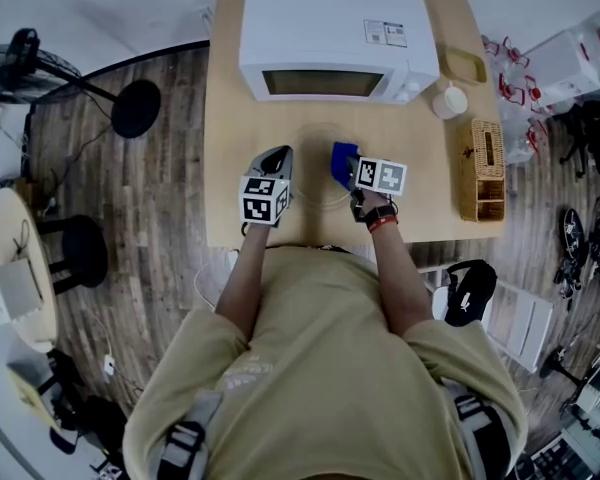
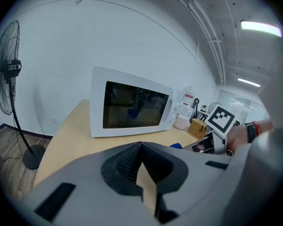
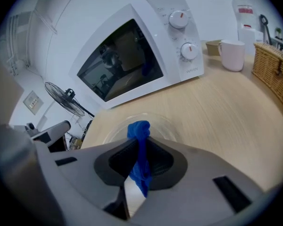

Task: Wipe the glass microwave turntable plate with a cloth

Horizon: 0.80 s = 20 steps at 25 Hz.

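Observation:
The clear glass turntable plate lies flat on the wooden table in front of the microwave; its rim is faint. My right gripper is over the plate's right part, shut on a bunched blue cloth. In the right gripper view the cloth sticks up out of that gripper, with the plate just beyond. My left gripper is at the plate's left edge. Its jaws meet with nothing seen between them.
The microwave has its door closed. Right of it are a white mug and a wicker basket. A standing fan and a black stool are on the floor to the left.

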Motion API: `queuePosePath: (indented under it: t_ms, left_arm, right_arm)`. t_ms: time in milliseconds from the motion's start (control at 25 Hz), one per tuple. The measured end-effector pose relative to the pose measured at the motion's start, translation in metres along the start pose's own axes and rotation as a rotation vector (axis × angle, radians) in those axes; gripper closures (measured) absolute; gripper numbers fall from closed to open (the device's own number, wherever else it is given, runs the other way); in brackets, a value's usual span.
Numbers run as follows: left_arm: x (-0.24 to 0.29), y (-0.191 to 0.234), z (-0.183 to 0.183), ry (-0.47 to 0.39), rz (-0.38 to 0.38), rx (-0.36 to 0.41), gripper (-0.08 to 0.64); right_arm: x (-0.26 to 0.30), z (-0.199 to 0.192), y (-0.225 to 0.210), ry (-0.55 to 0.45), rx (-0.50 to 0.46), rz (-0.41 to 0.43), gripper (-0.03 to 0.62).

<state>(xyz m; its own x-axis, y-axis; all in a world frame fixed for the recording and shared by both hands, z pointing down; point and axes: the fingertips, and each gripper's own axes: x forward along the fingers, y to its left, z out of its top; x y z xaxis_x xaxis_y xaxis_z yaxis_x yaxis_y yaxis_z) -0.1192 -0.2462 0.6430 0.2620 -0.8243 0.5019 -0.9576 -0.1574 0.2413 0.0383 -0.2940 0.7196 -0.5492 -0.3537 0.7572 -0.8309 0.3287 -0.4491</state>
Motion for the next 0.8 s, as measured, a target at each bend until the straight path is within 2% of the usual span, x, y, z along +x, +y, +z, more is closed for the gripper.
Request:
queuePosePath:
  t_ms: [200,360,520,800]
  left_arm:
    - [-0.017,0.019,-0.007,-0.013,0.053,-0.042,0.541]
    - [-0.031,0.033,-0.014,-0.021,0.091,-0.069,0.541]
    - [-0.042,0.042,-0.019,-0.027,0.116,-0.081,0.541]
    - [-0.053,0.052,-0.024,-0.029,0.143,-0.092,0.541]
  right_arm:
    - [0.011,-0.007,0.06,0.03,-0.027,0.158,0.523]
    - [0.024,-0.022,0.104,0.08,-0.094,0.225,0.523]
    - [0.039,-0.042,0.131,0.135,-0.145,0.251,0.523]
    - [0.064,-0.062,0.15,0.203,-0.22,0.235,0.523]
